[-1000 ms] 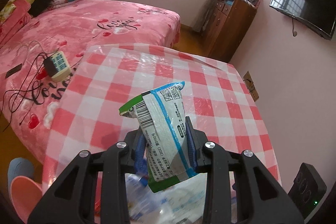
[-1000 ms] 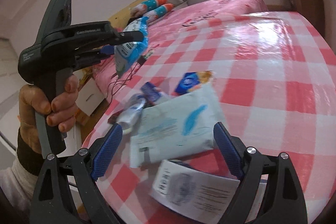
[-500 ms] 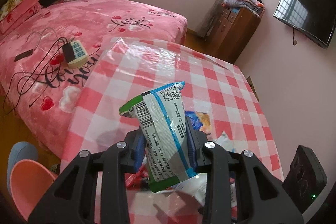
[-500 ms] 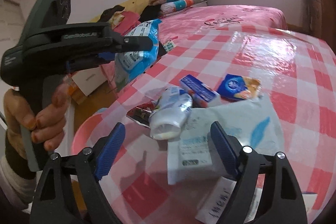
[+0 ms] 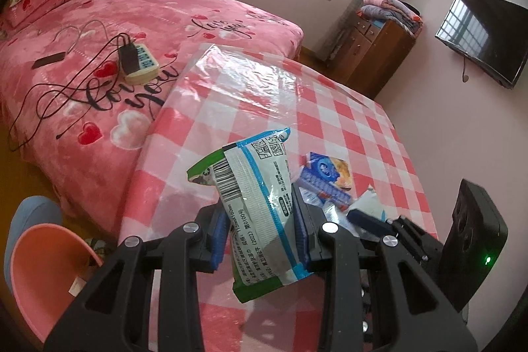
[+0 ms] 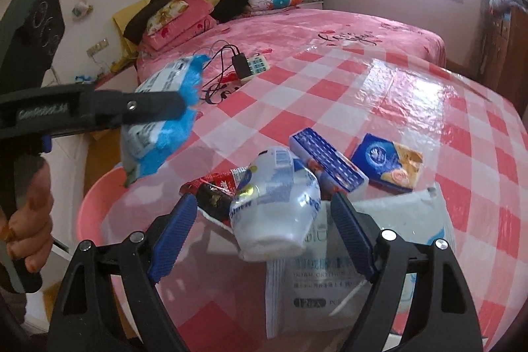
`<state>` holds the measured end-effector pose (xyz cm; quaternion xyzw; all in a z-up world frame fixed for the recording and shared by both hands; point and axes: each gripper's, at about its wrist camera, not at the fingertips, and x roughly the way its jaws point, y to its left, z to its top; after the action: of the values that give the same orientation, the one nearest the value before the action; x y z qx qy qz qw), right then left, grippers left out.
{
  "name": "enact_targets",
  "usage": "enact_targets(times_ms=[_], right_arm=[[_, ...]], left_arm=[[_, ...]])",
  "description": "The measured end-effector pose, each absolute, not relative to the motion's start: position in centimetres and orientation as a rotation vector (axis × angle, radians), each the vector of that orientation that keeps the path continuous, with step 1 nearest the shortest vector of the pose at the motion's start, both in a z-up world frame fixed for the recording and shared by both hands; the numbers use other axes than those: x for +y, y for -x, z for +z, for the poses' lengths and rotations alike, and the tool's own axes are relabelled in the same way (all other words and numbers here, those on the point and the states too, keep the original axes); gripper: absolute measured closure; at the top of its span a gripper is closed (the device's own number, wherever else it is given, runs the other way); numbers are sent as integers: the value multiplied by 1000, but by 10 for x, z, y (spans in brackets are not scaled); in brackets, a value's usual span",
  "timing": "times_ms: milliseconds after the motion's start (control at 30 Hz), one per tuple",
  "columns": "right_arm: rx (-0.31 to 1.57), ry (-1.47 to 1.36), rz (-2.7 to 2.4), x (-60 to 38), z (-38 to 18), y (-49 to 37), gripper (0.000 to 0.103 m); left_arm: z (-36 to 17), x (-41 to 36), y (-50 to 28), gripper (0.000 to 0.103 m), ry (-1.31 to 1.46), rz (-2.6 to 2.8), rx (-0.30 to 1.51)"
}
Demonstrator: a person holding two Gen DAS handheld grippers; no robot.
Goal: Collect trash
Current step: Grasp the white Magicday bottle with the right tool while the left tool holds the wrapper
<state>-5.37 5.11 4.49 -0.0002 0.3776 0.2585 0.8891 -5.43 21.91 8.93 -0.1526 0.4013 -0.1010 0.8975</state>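
My left gripper (image 5: 260, 240) is shut on a white, blue and green wet-wipe packet (image 5: 257, 200), held in the air past the table's left edge; the packet also shows in the right wrist view (image 6: 161, 124). A pink bin (image 5: 43, 276) stands on the floor below left, and its rim shows in the right wrist view (image 6: 95, 203). My right gripper (image 6: 264, 236) is open, its jaws either side of a crumpled white plastic cup (image 6: 274, 207) on the table. Beside the cup lie a red wrapper (image 6: 214, 187), a blue box (image 6: 326, 167), a blue tissue pack (image 6: 386, 167) and a white pouch (image 6: 330, 279).
The checked tablecloth (image 5: 297, 108) covers the table. A pink bed (image 5: 99, 32) with a power strip (image 5: 138, 61) and cables lies left of it. A wooden dresser (image 5: 376, 51) and wall TV (image 5: 481, 38) are at the far right.
Both grippers have pulled back toward the table's left edge. The left one carried the packet out over the pink bin. The cup now lies between the right gripper's jaws.
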Motion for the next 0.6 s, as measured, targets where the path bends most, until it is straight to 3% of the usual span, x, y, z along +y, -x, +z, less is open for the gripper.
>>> enact_targets(times_ms=[167, 400, 600], right_arm=[[785, 37, 516, 59, 40, 49, 22], [803, 51, 484, 61, 28, 42, 38], [803, 75, 485, 63, 28, 43, 38]], left_arm=[[80, 232, 61, 68, 339, -202, 843], [66, 245, 68, 68, 365, -190, 862], [56, 257, 73, 68, 396, -183, 874]])
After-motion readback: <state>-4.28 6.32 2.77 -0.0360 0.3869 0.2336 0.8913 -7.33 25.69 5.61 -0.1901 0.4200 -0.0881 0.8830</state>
